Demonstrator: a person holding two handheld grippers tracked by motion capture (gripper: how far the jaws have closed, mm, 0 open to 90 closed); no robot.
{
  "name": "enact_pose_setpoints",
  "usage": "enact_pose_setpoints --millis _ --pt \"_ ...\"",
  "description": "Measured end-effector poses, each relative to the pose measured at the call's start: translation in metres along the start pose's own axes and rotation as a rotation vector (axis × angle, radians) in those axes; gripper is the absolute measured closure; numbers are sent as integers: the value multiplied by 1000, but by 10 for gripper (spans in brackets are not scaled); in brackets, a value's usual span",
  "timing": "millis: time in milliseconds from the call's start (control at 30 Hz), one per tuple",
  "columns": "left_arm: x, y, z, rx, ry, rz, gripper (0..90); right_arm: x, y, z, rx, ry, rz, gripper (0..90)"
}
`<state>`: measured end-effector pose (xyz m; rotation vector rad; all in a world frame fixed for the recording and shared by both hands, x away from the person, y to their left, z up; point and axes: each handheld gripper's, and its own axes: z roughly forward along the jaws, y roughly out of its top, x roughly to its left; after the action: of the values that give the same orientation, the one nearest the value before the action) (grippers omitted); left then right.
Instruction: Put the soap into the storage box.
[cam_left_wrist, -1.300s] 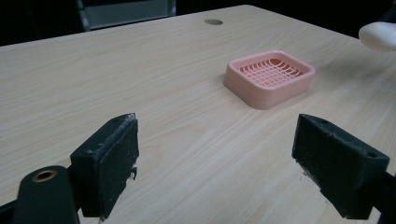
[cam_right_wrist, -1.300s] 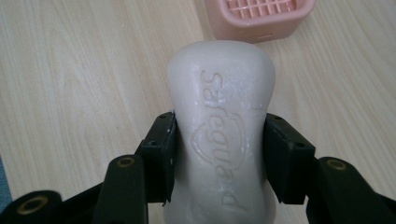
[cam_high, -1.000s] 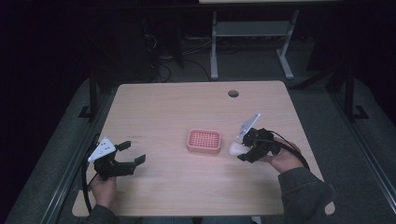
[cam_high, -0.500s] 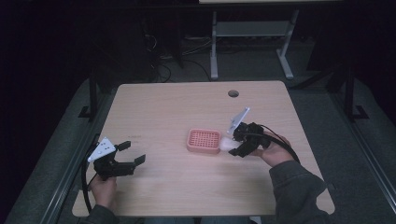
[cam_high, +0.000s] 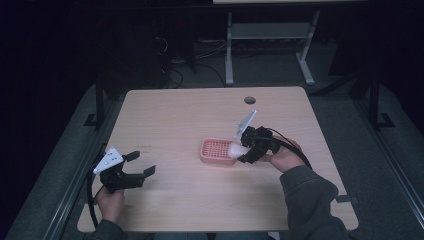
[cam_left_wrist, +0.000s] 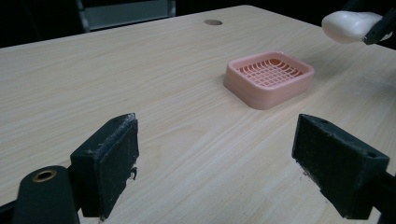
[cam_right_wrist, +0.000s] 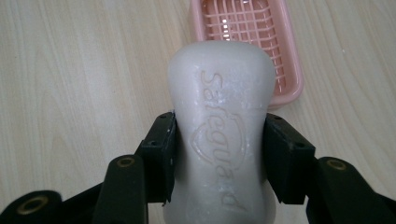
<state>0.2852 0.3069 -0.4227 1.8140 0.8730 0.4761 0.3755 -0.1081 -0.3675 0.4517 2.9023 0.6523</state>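
My right gripper (cam_right_wrist: 218, 154) sits at the bottom of the right gripper view, jaws clamped on the white soap bar (cam_right_wrist: 219, 126) at its narrowed waist, one pad on each long side. The embossed lettering faces the camera. The bar's near end is cut off at the bottom edge of the frame, so I can't say how much sticks out behind the pads. Beyond it, at upper centre, the pink soap dish (cam_right_wrist: 289, 70) lies on the wooden table (cam_right_wrist: 70, 70); the bar covers the dish's near left part, so the gap between them can't be read here.

In the high view the right gripper (cam_high: 243, 151) is right of centre with the soap bar (cam_high: 237, 149) at the dish's right rim (cam_high: 216, 159). Whether it is over the rim or touching it is too small to tell.

My left gripper (cam_left_wrist: 215, 168) is in the lower part of the left gripper view, jaws wide apart, holding nothing, with bare table between the pads. In the high view it sits at lower left (cam_high: 141, 166), well apart from the dish. Farther off in the left gripper view, the dish (cam_left_wrist: 268, 79) is at upper right and the bar (cam_left_wrist: 350, 25) hangs above table level at the top right corner, partly cut off.

Handling guess: the bar is rigid, light-to-medium and likely slick, and hard pinching would dent it. The waist is the right grip. The dish looks like light plastic and may skid if bumped.
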Motion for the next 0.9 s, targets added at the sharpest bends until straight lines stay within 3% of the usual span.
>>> enact_pose_setpoints --millis 667,900 --pt "-1 0 1 2 -9 2 141 -12 27 16 2 23 -19 487" --pt "-1 0 1 0 -11 2 141 -14 39 23 28 31 -36 488"
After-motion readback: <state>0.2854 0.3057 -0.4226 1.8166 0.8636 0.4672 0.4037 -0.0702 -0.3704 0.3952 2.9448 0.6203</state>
